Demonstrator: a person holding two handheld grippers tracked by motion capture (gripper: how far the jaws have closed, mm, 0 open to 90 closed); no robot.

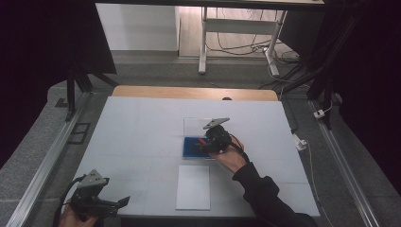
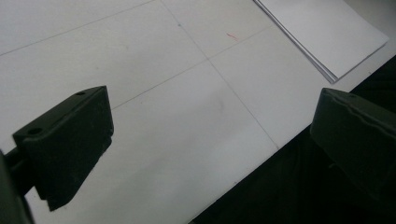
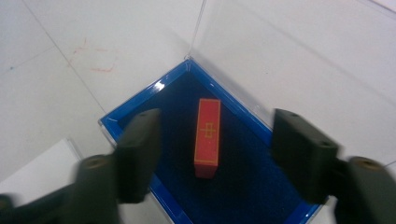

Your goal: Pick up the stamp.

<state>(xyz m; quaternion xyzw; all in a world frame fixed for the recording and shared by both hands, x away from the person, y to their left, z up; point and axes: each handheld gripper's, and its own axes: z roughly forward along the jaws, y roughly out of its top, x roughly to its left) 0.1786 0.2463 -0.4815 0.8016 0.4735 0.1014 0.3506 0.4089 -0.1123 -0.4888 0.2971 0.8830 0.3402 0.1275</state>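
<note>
red block (image 3: 207,138), slim and gold-lined, lay on blue felt box (image 3: 140,103); right gripper (image 3: 217,149) straddled it, jaws spread, untouching

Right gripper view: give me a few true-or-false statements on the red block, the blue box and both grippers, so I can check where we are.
1. The red block lies inside the blue box. True.
2. The right gripper is clamped on the block. False: its jaws stand either side, not touching it.
3. The box's clear lid is open. True.
4. The left gripper holds the paper stack. False: its jaws are open and hold nothing; the stack lies apart.
</note>
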